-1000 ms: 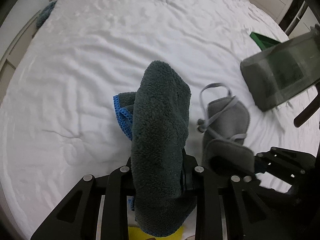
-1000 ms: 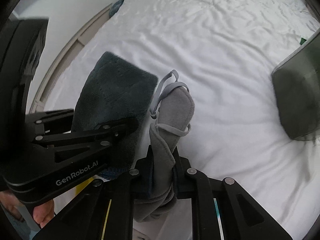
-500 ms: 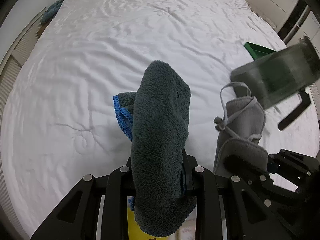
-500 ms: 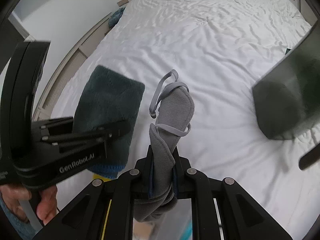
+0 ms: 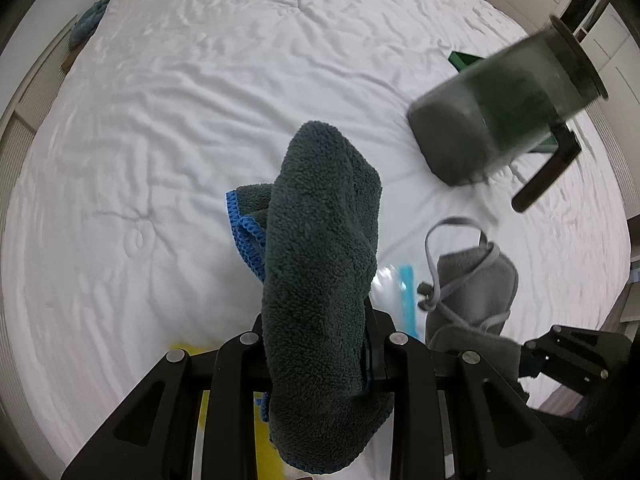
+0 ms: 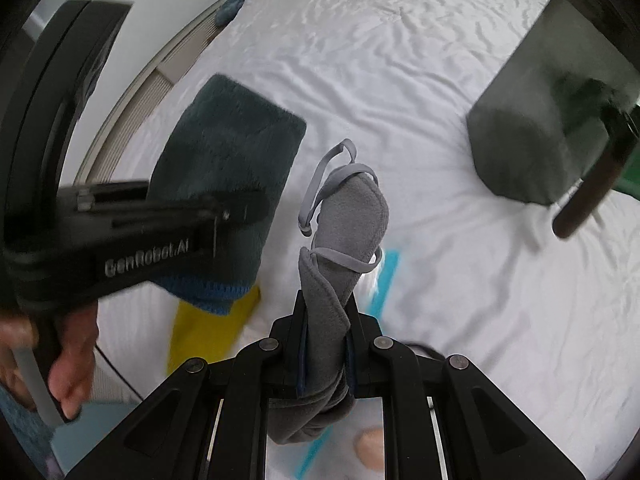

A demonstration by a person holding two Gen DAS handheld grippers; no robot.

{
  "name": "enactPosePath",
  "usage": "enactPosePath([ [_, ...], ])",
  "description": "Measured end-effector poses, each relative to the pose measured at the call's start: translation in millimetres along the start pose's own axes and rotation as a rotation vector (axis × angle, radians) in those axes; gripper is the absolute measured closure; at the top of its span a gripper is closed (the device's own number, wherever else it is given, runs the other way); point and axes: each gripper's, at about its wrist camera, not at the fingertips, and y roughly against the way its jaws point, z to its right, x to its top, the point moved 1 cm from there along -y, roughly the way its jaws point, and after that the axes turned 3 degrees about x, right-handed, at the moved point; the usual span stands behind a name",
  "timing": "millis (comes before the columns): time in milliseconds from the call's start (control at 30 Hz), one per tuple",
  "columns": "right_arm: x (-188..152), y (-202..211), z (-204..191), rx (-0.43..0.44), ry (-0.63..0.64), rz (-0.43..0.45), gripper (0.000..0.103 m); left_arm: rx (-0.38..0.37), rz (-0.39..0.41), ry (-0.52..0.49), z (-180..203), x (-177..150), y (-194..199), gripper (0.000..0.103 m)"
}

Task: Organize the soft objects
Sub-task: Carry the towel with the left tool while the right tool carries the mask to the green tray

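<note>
A dark teal fleece cloth with a blue stitched edge (image 5: pixel 320 248) stands up between the fingers of my left gripper (image 5: pixel 320 344), which is shut on it. In the right wrist view the same cloth (image 6: pixel 228 168) hangs at the left, held by the left gripper (image 6: pixel 240 208). My right gripper (image 6: pixel 325 332) is shut on a light grey soft pouch with elastic straps (image 6: pixel 352 220); the pouch (image 5: pixel 476 284) also shows at the lower right of the left wrist view. Both are held above a white bed (image 5: pixel 180 100).
A dark translucent bag with a black handle (image 5: pixel 500 108) hangs blurred at the right over a green box (image 5: pixel 464 60). A yellow item (image 6: pixel 208 332) and a clear bag with a cyan strip (image 5: pixel 406 296) lie below the grippers. Another teal cloth (image 5: pixel 86 24) lies at the bed's far-left edge.
Both grippers have risen and drawn back with their cloths still held, so more of the bed shows. The yellow item and the cyan-striped bag have come into view underneath.
</note>
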Motion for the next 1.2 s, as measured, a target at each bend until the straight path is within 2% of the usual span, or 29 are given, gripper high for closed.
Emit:
enactPosePath([
  [133, -27, 13, 14, 0.024, 0.035, -0.046, 0.09, 0.009, -0.034, 0.005, 34, -17, -3, 0.08],
  [300, -50, 31, 50, 0.034, 0.039, -0.1, 0.09, -0.02, -0.074, 0.0, 87, -35, -5, 0.08],
  [667, -103, 100, 167, -0.038, -0.04, -0.177, 0.09, -0.123, -0.146, -0.079, 214, -48, -18, 0.08],
  [1000, -134, 154, 253, -0.133, -0.116, -0.177, 0.09, -0.219, -0.171, -0.169, 323, -29, -33, 0.08],
  [1200, -131, 179, 292, -0.186, -0.145, -0.149, 0.09, -0.244, -0.141, -0.182, 358, -1, -38, 0.079],
])
